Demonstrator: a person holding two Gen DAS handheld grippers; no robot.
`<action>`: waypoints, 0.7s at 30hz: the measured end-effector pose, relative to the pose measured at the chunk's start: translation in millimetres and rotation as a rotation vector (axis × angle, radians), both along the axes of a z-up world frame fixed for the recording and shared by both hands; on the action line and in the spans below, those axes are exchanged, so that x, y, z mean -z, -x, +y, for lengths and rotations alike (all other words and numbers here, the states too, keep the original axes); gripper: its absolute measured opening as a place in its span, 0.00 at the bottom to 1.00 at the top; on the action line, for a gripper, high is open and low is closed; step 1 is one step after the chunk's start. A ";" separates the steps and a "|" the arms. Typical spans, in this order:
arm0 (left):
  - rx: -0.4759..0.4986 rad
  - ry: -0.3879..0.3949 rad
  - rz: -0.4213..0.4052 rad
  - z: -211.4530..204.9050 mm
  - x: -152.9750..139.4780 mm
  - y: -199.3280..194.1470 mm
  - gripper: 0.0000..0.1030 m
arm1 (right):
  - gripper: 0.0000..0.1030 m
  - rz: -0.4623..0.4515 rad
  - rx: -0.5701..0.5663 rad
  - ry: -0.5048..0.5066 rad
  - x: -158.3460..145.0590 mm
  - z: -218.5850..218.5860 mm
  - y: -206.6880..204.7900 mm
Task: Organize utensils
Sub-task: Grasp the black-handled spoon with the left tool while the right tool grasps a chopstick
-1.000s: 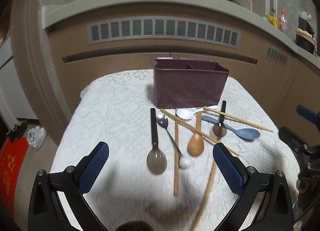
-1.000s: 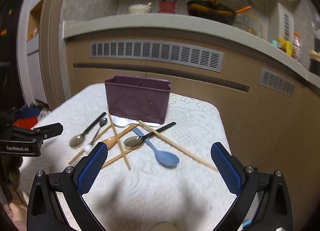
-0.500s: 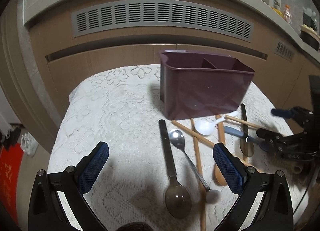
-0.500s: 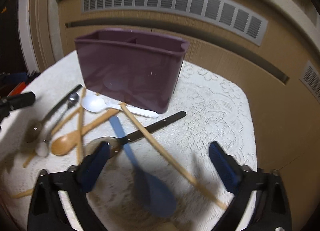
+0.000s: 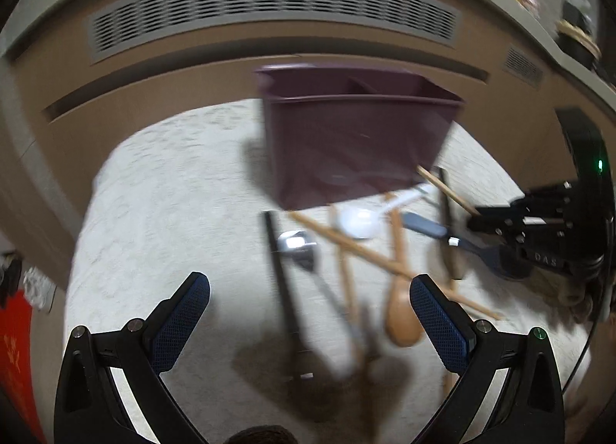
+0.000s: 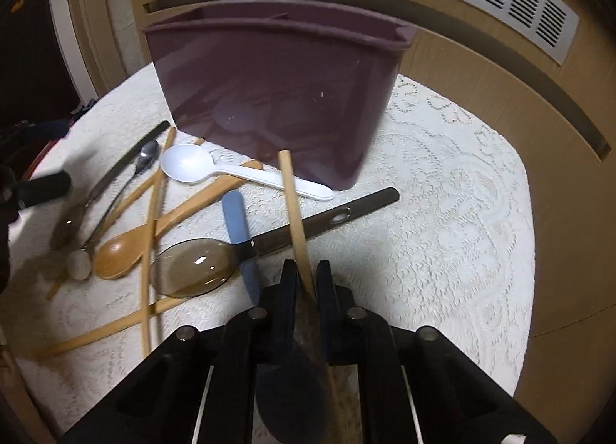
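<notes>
A dark purple utensil holder [image 6: 277,97] stands at the back of the lace-covered table [image 6: 462,213]; it also shows in the left wrist view [image 5: 354,144]. My right gripper [image 6: 307,271] is shut on a wooden chopstick [image 6: 294,213] that points toward the holder. In the left wrist view the right gripper [image 5: 477,219] grips that chopstick [image 5: 442,186]. My left gripper [image 5: 308,297] is open and empty above a black-handled spoon [image 5: 283,290] and a metal spoon [image 5: 298,244]. A white spoon [image 6: 200,169], a wooden spoon [image 6: 119,251], a blue spoon [image 6: 238,228] and more chopsticks lie in front of the holder.
A brown cabinet wall with a grey vent grille [image 5: 269,5] rises right behind the table. A large clear-bowled spoon with a dark handle [image 6: 200,267] lies under the held chopstick. The table's right edge [image 6: 533,271] drops off beside my right gripper.
My right gripper has come down and shut on a chopstick; it was open before. My left gripper has moved forward and lower toward the spoons and stays open.
</notes>
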State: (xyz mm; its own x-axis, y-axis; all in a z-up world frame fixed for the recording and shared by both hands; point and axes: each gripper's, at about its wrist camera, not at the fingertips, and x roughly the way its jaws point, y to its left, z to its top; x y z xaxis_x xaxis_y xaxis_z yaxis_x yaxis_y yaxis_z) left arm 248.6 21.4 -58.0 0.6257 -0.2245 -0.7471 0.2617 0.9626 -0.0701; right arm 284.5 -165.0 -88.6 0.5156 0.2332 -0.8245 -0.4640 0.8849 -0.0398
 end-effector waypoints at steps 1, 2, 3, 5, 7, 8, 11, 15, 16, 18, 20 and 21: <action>0.043 0.003 0.004 -12.2 -3.4 -2.9 1.00 | 0.07 0.004 0.012 -0.018 -4.4 -5.2 2.3; 0.072 0.002 0.004 -20.7 -5.8 -4.8 1.00 | 0.07 0.009 0.020 -0.031 -6.5 -7.7 1.4; 0.113 -0.008 0.001 -34.9 -9.9 -7.4 1.00 | 0.07 0.016 0.035 -0.060 -11.0 -14.1 2.7; 0.184 -0.012 0.007 -61.5 -15.8 -14.3 0.99 | 0.07 0.028 0.061 -0.139 -23.0 -29.7 5.9; 0.249 -0.034 -0.002 -86.8 -18.6 -22.8 0.93 | 0.07 0.022 0.084 -0.187 -31.6 -42.8 10.7; 0.280 -0.050 -0.005 -98.3 -18.7 -27.1 0.81 | 0.07 0.018 0.090 -0.194 -35.0 -45.0 9.0; 0.321 -0.071 0.043 -123.7 -11.5 -46.2 0.57 | 0.07 -0.012 0.128 -0.208 -40.7 -53.2 11.3; 0.344 -0.106 0.122 -151.3 5.5 -70.2 0.49 | 0.07 -0.028 0.171 -0.248 -42.1 -73.3 14.9; 0.337 -0.132 0.134 -156.0 10.9 -75.4 0.49 | 0.07 -0.029 0.177 -0.264 -42.3 -78.5 15.5; 0.327 -0.165 0.162 -163.0 21.4 -86.9 0.45 | 0.07 -0.034 0.184 -0.271 -41.2 -85.0 13.9; 0.314 -0.178 0.202 -169.0 29.0 -94.9 0.35 | 0.07 -0.018 0.174 -0.270 -37.6 -87.8 11.9; 0.306 -0.177 0.216 -173.3 31.8 -97.9 0.32 | 0.07 -0.009 0.175 -0.266 -34.1 -89.1 10.4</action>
State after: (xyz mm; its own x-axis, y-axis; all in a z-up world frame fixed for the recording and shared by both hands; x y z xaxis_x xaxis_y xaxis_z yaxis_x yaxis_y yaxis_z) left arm 346.5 -151.9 -89.8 0.3748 -0.2322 -0.8976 0.5353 0.8447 0.0050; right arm 274.1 -254.1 -54.4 0.5737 0.3468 -0.7420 -0.3042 0.9313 0.2001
